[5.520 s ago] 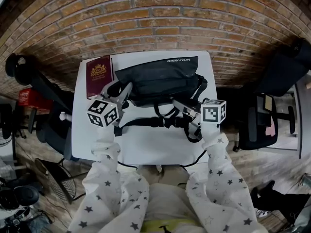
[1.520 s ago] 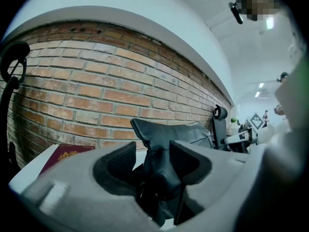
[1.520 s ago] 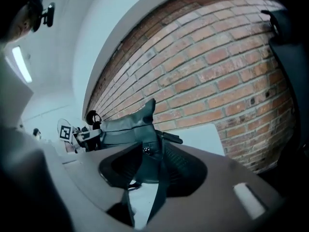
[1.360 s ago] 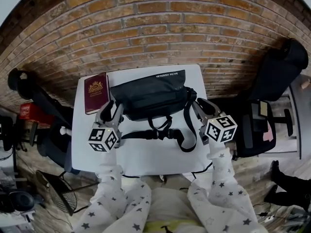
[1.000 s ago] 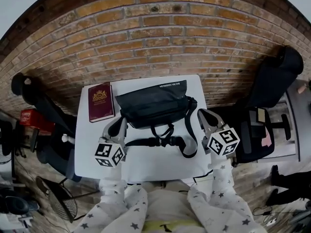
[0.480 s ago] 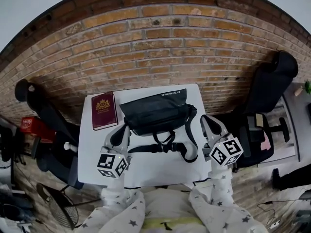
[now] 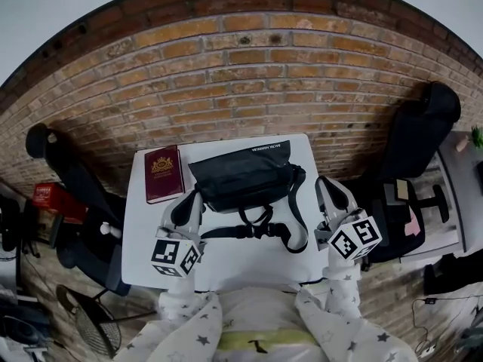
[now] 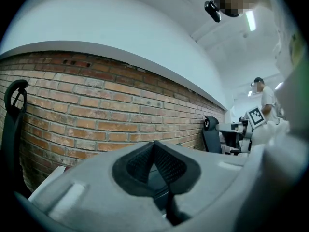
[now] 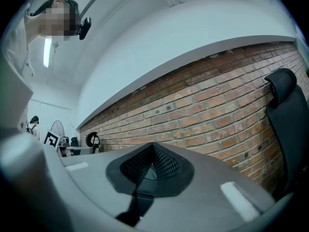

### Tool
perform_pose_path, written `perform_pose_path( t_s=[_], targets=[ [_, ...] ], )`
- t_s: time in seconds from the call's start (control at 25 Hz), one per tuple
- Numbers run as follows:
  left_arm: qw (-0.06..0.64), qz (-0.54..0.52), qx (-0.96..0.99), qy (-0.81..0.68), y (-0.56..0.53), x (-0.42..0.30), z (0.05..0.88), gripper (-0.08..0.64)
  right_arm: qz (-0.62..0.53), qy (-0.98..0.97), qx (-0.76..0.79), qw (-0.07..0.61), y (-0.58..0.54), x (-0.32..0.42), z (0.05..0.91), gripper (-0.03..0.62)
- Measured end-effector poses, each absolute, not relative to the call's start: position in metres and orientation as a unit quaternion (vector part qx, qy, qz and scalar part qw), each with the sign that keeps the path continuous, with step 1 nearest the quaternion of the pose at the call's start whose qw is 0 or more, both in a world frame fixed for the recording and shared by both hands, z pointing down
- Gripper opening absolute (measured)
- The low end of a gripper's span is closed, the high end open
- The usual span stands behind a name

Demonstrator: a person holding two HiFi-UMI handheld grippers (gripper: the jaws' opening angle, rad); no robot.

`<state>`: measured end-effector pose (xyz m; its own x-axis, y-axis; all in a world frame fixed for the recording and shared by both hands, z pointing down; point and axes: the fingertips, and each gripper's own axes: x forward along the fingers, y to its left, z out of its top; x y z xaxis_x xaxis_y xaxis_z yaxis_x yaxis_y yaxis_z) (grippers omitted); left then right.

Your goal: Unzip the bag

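The black bag (image 7: 243, 173) lies flat on the white table (image 7: 226, 261), its zipper line not readable from here. Its black strap (image 7: 266, 229) curls in front of it. My left gripper (image 7: 190, 200) hovers at the bag's near left corner, jaws shut with nothing between them. My right gripper (image 7: 329, 184) is off the bag's right end, past the strap loop, also shut and empty. In the left gripper view the left gripper's pads (image 8: 154, 149) meet, aimed up at the brick wall. In the right gripper view the right gripper's pads (image 9: 153, 149) meet the same way.
A dark red booklet (image 7: 164, 173) lies on the table's far left corner beside the bag. A brick wall (image 7: 241, 74) stands right behind the table. A black office chair (image 7: 416, 130) is to the right, another chair (image 7: 56, 161) and clutter to the left.
The head view has lifted, so more wall shows and the table sits lower in the picture. Both grippers stay shut and have eased back slightly toward the near edge.
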<state>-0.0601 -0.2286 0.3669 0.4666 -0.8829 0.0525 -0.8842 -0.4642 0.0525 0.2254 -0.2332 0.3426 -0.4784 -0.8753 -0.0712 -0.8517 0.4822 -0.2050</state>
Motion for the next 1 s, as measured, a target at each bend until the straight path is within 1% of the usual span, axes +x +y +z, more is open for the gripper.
perform_pose_path(
  t_s=[0.48, 1.0],
  targets=[
    [0.021, 0.012, 0.847, -0.531, -0.2279, -0.0682, 0.3572, -0.002, -0.054, 0.853, -0.514, 0.069, -0.2302, 0.2255, 0.3399, 0.008],
    [0.023, 0.024, 0.844, -0.535, -0.2270, -0.0710, 0.3619, -0.002, -0.049, 0.851, -0.520, 0.063, -0.2299, 0.2218, 0.3428, 0.008]
  ],
)
